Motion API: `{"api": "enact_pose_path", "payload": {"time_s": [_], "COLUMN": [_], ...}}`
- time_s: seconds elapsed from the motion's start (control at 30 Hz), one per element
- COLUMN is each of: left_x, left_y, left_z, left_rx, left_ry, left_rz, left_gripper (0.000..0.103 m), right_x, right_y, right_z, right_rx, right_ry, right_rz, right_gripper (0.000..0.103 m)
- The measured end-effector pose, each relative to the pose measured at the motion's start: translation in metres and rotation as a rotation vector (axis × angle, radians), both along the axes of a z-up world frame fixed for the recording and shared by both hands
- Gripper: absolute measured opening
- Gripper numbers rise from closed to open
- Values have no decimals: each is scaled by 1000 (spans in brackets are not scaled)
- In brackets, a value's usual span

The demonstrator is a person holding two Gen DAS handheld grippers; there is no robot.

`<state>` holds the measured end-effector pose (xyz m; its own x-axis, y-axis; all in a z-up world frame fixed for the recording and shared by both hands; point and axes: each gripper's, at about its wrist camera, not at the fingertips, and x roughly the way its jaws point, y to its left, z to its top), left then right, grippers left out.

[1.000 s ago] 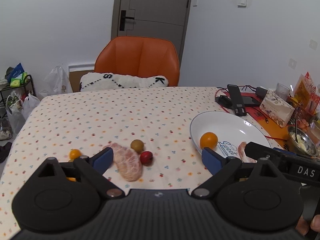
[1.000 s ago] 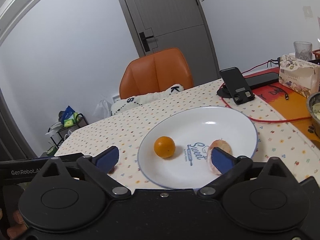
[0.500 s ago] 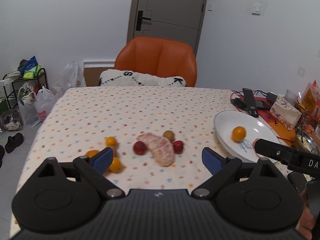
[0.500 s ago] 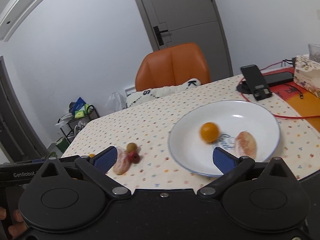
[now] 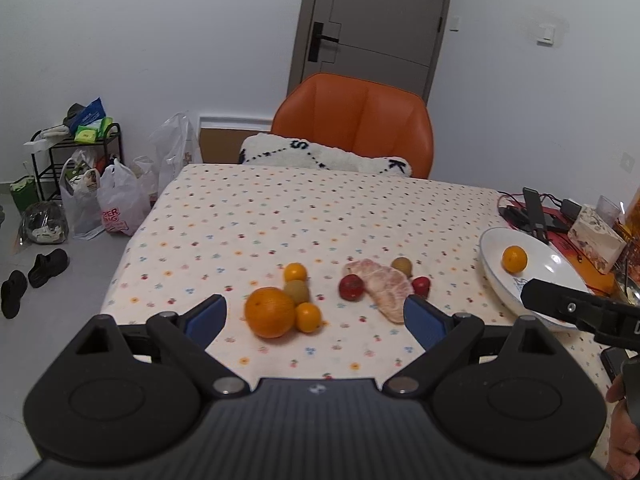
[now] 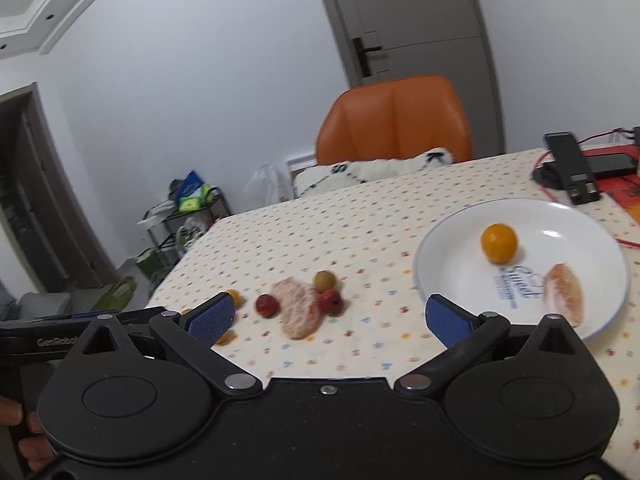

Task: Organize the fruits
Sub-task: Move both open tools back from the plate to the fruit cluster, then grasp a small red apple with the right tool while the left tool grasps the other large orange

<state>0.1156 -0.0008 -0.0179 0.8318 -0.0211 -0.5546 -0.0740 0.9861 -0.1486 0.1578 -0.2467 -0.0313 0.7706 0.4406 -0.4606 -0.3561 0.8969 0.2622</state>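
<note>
left gripper [image 5: 314,314] drawn back from table, large orange [image 5: 269,312] now in its view | right gripper [image 6: 326,318] swung left off plate [image 6: 448,236] toward loose fruit | both remain spread, empty

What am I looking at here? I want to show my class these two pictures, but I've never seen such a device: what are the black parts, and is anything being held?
Each picture comes from a camera on a hand-held gripper, looking along its two blue-padded fingers. The left gripper and right gripper are both open and hold nothing. On the dotted tablecloth lie a large orange, small fruits and a peeled pomelo piece. The white plate holds a small orange and a pomelo segment.
</note>
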Motion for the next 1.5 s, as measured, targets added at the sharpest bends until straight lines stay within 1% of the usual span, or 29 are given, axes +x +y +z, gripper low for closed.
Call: {"api": "enact_pose_path", "payload": {"time_s": [0.17, 0.27, 0.37, 0.43, 0.5, 0.57, 0.6, 0.63, 0.67, 0.73, 0.87, 0.93, 1.0, 1.1, 1.2, 1.27, 1.4, 1.47, 1.5], "left_x": [0, 2, 4, 6, 8, 9, 11, 13, 14, 17, 26, 31, 35, 41, 48, 51, 57, 59, 59], "left_y": [11, 15, 19, 22, 24, 26, 27, 29, 30, 31, 34, 35, 35, 34, 36, 37, 39, 40, 40], "left_z": [-4, -6, -9, -13, -15, -18, -19, -21, -22, -25, -31, -34, -36, -39, -43, -44, -47, -49, -49], "left_rx": [-27, -31, -43, -52, -59, -63, -66, -71, -75, -80, -87, -95, -102, -103, -113, -112, -125, -127, -133], "left_ry": [1, -4, 1, 11, 15, 16, 22, 27, 32, 39, 55, 65, 69, 82, 96, 97, 110, 115, 111], "left_rz": [20, 27, 30, 33, 35, 39, 43, 44, 45, 48, 52, 52, 48, 42, 37, 41, 39, 37, 38], "left_gripper": [92, 89, 82, 76, 74, 69, 64, 62, 61, 58, 56, 52, 49, 48, 45, 45, 45, 45, 45], "right_x": [2, 3, 4, 6, 9, 13, 15, 18, 21, 26, 37, 43, 50, 57, 66, 71, 78, 82, 84], "right_y": [9, 14, 19, 22, 25, 28, 29, 30, 32, 33, 37, 38, 38, 39, 40, 41, 44, 45, 46], "right_z": [0, 0, -2, -4, -6, -8, -10, -11, -13, -17, -24, -27, -31, -33, -37, -39, -42, -43, -44], "right_rx": [-7, -14, -21, -23, -21, -27, -30, -31, -31, -32, -46, -41, -43, -70, -72, -74, -89, -91, -91], "right_ry": [-6, -9, -6, 2, 11, 16, 22, 28, 36, 53, 69, 86, 102, 95, 108, 112, 109, 110, 114], "right_rz": [27, 40, 59, 71, 82, 86, 85, 85, 88, 92, 80, 78, 74, 48, 39, 39, 27, 24, 23], "right_gripper": [103, 102, 99, 94, 91, 86, 83, 79, 76, 67, 59, 46, 40, 40, 38, 36, 35, 33, 30]}}
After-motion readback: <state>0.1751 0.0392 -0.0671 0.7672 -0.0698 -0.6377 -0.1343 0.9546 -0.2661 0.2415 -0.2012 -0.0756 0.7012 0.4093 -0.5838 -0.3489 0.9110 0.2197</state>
